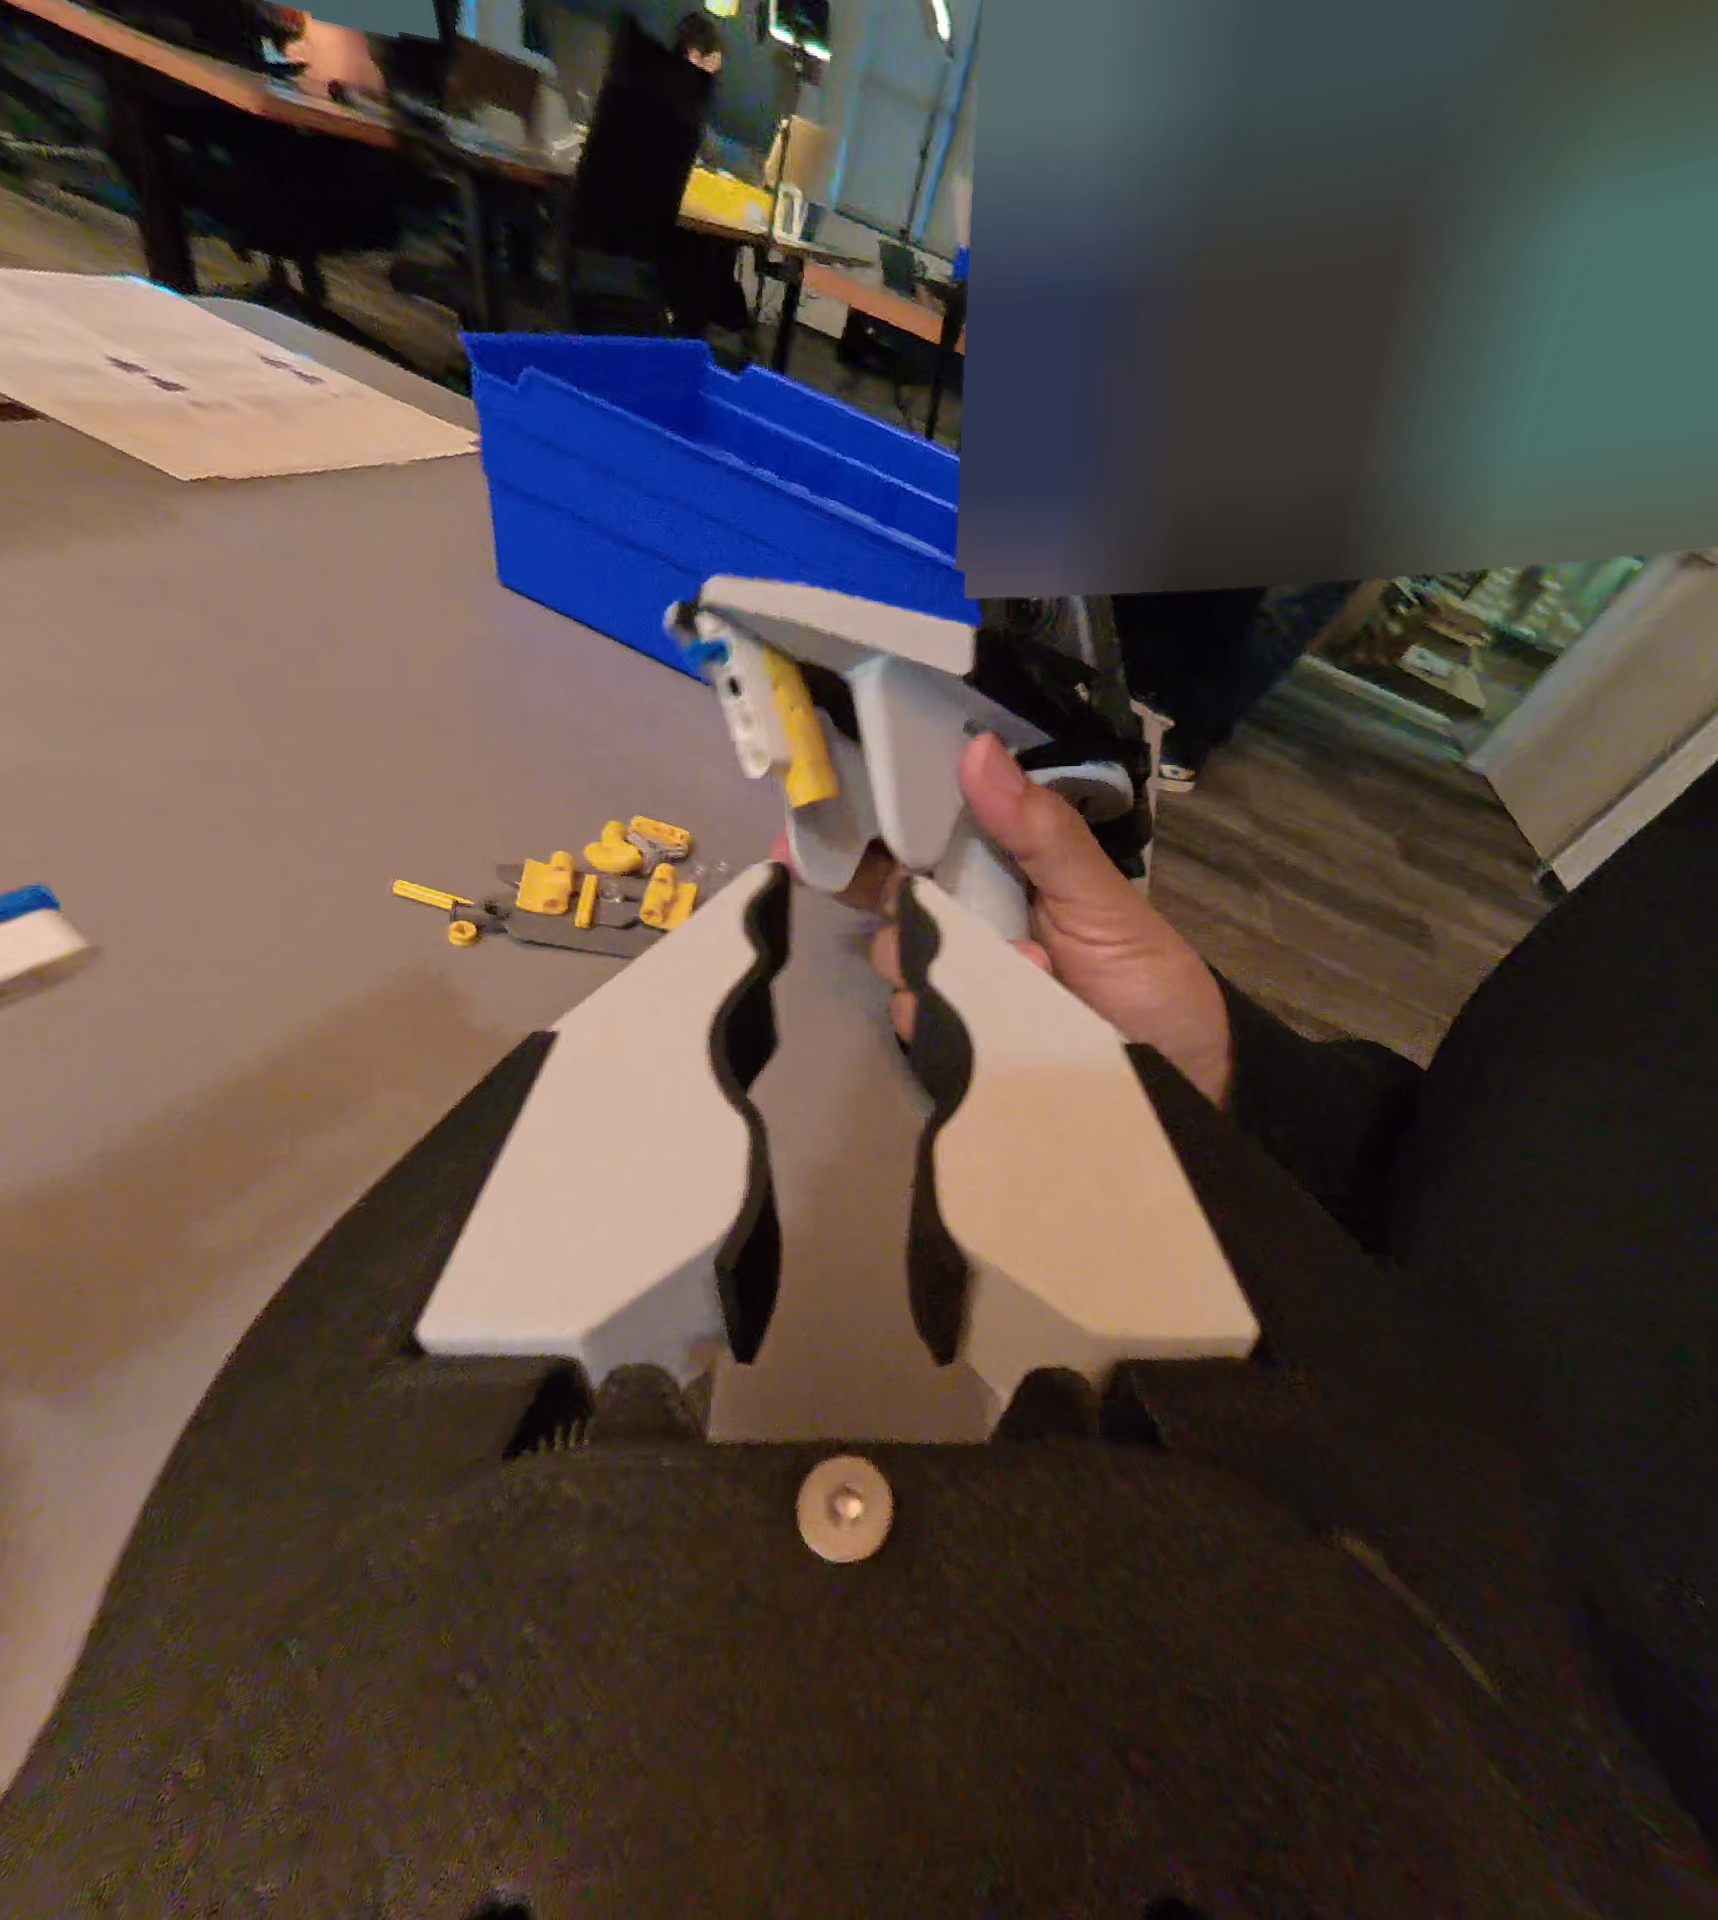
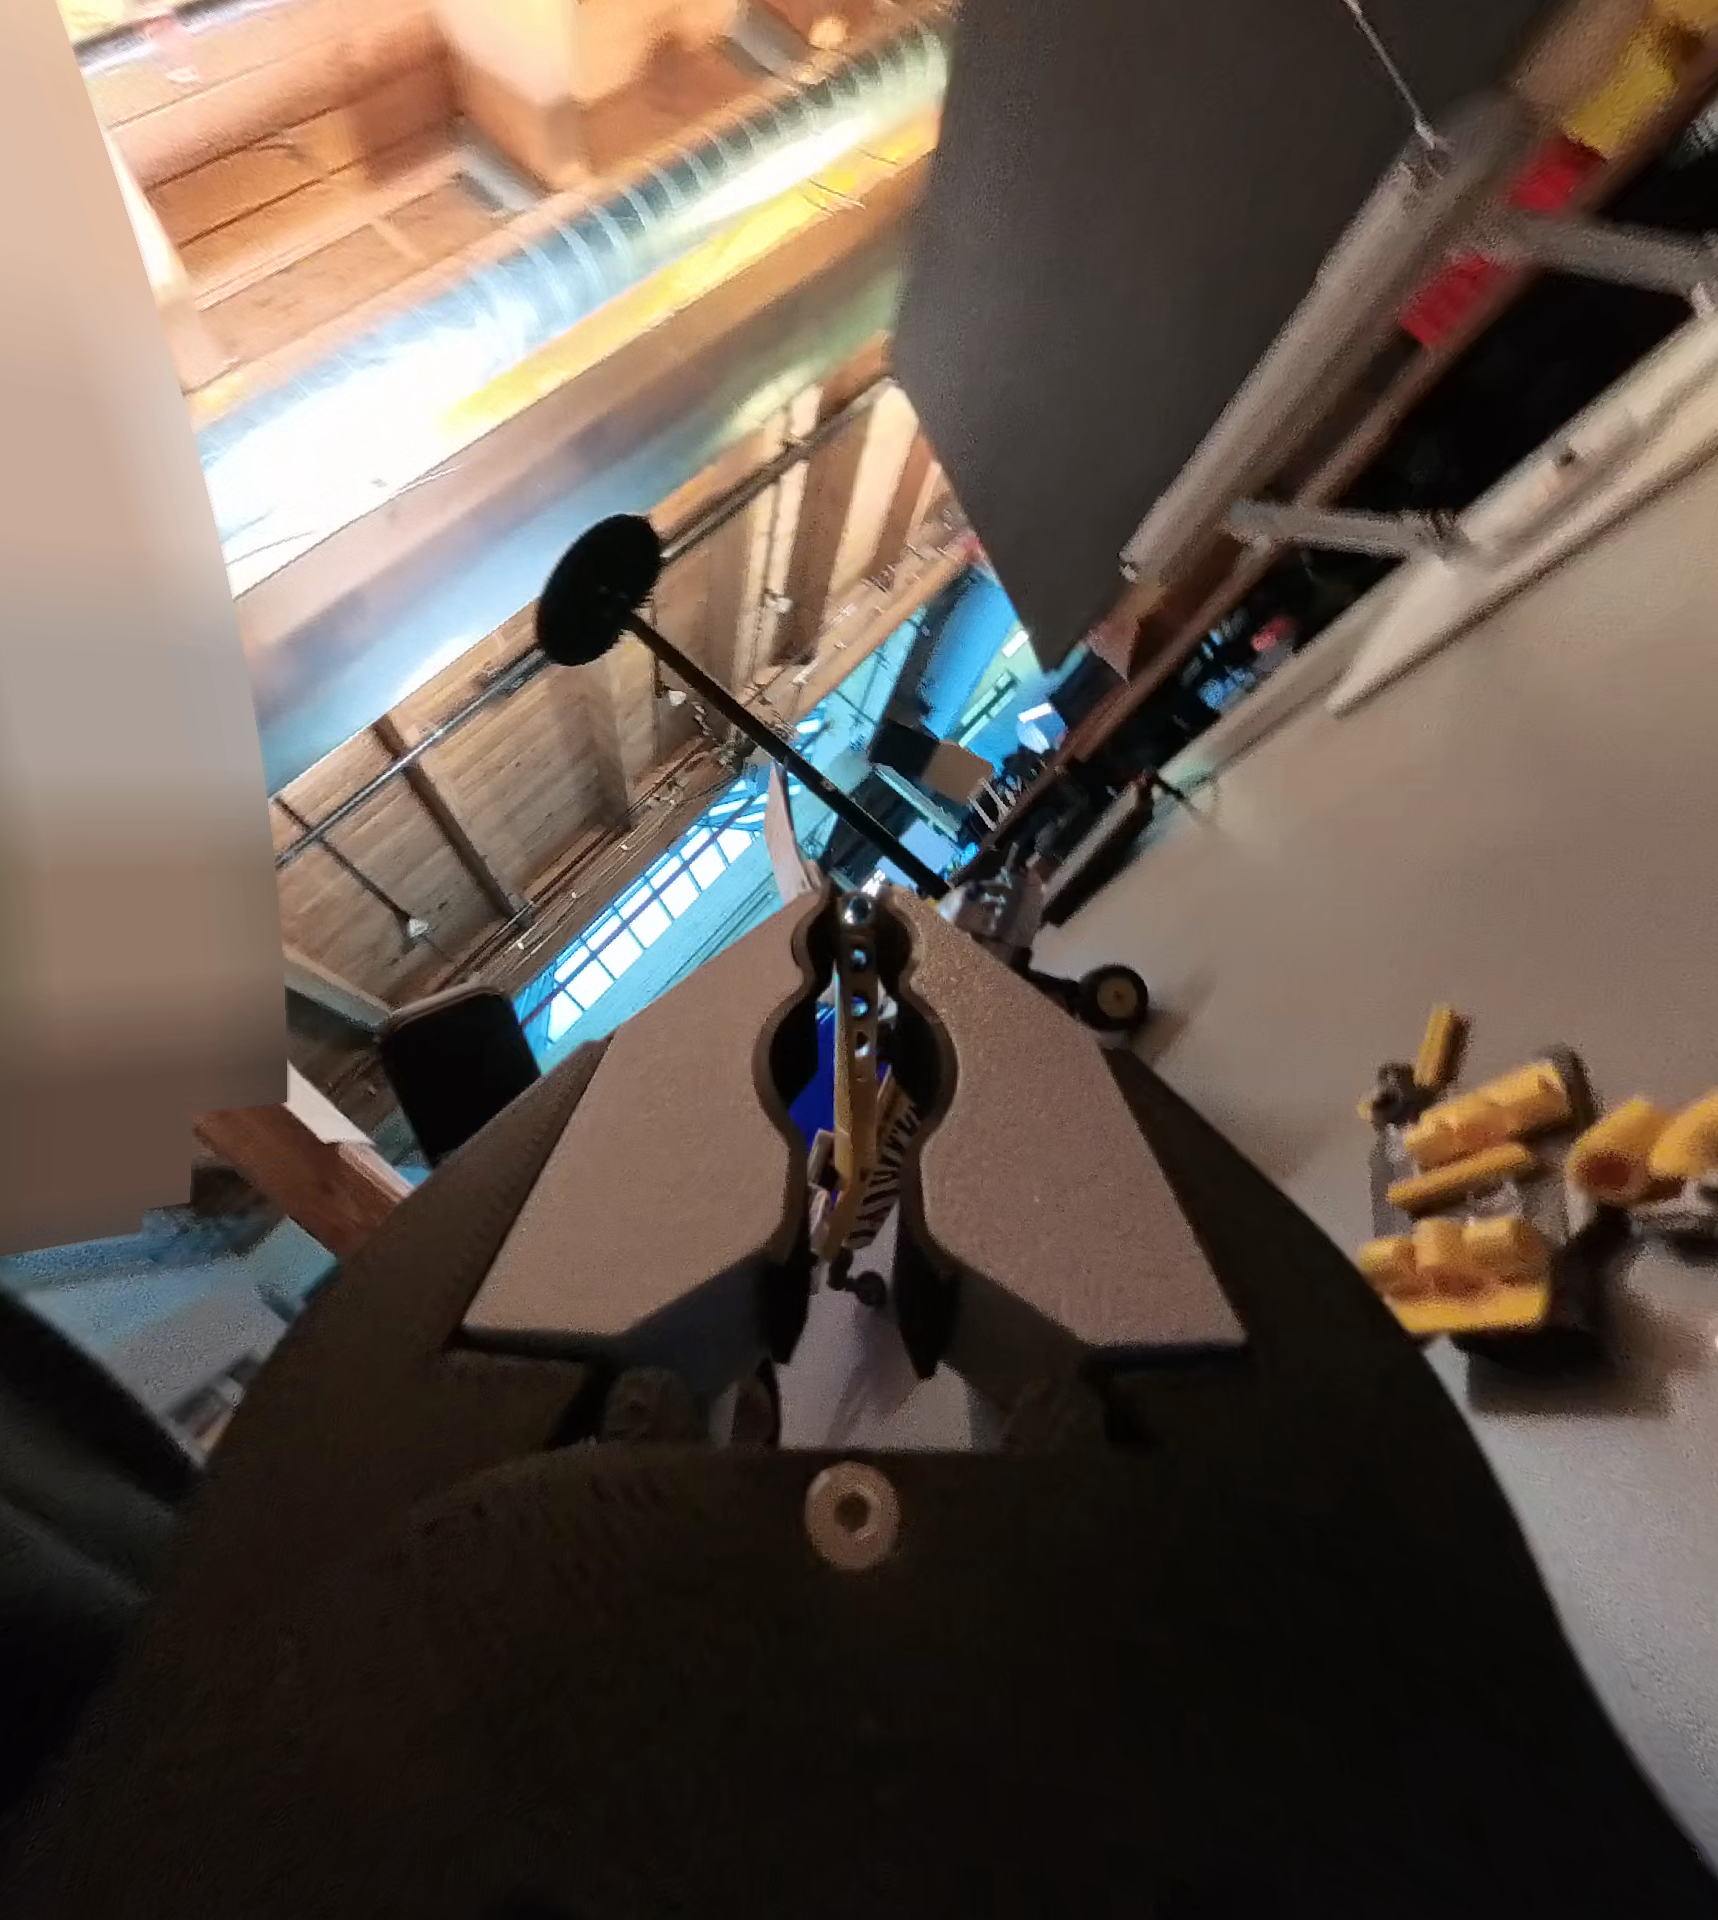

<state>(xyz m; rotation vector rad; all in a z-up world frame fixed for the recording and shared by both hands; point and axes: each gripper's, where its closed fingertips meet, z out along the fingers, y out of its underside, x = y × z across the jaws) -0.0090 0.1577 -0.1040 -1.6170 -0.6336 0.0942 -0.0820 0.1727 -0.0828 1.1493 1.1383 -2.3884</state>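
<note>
While our left gripper [image 1: 839, 883] hangs above the grey table [image 1: 211, 727] with its fingers a little apart and nothing between them, our right gripper [image 2: 860, 920] is clamped on a small assembly of white and yellow pieces [image 1: 777, 717], held up in the air in front of the left one by a hand [image 1: 1094, 914]. On the table lies a heap of yellow and grey parts [image 1: 595, 883], near a blue bin [image 1: 689, 499] and a white sheet [image 1: 159, 374]. Past the table edge we see wooden flooring [image 1: 1302, 914], other tables and shelving; the tilted right wrist view takes in a timber ceiling [image 2: 481, 790], windows and a metal duct [image 2: 543, 270].
</note>
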